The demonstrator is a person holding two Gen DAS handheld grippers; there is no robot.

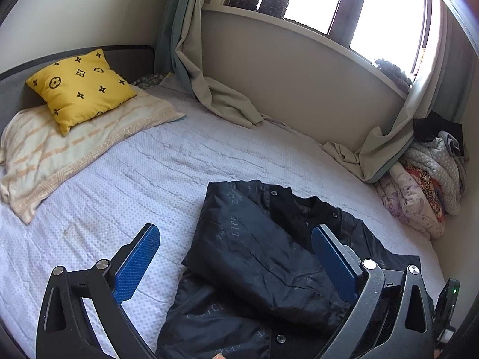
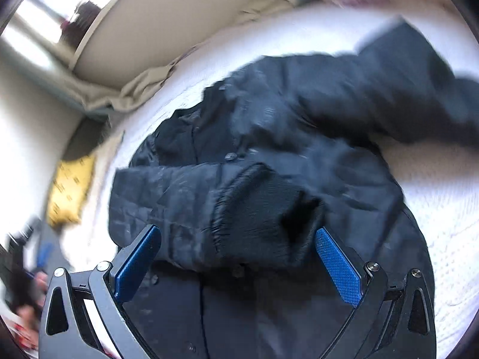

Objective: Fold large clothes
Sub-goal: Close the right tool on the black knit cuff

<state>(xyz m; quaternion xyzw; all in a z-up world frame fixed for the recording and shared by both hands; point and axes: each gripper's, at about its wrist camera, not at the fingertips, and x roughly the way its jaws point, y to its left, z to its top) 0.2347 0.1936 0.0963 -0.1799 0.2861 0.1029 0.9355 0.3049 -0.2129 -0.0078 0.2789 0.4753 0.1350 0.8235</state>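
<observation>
Left tongs (image 1: 236, 258) spread wide, blue pads (image 1: 136, 264) well apart, nothing between them but air; they hang over the dark jacket (image 1: 263, 269), which fills the lower centre of the left wrist view. One sleeve is folded across the body there, running from the upper middle down toward the lower right.

Right tongs (image 2: 238, 264) equally wide apart, gripping nothing. The knit cuff (image 2: 260, 209) of a sleeve sits just ahead of the gap between the pads; the right wrist view is smeared with blur, so whether a pad brushes the fabric is hard to call. The jacket (image 2: 299, 137) spreads from the bottom centre up to the upper right of that frame, its other sleeve trailing off toward the upper right edge.

Plenty of bare bed (image 1: 134, 173) to the left of the jacket and above it. A yellow pillow (image 1: 79, 85) on a striped towel (image 1: 60, 155) sits at the upper left, well apart from the garment. The curtain (image 1: 215, 89) drapes onto the mattress along the wall at the top, and a heap of folded bedding (image 1: 425, 185) crowds the right edge, near the jacket's collar end.
</observation>
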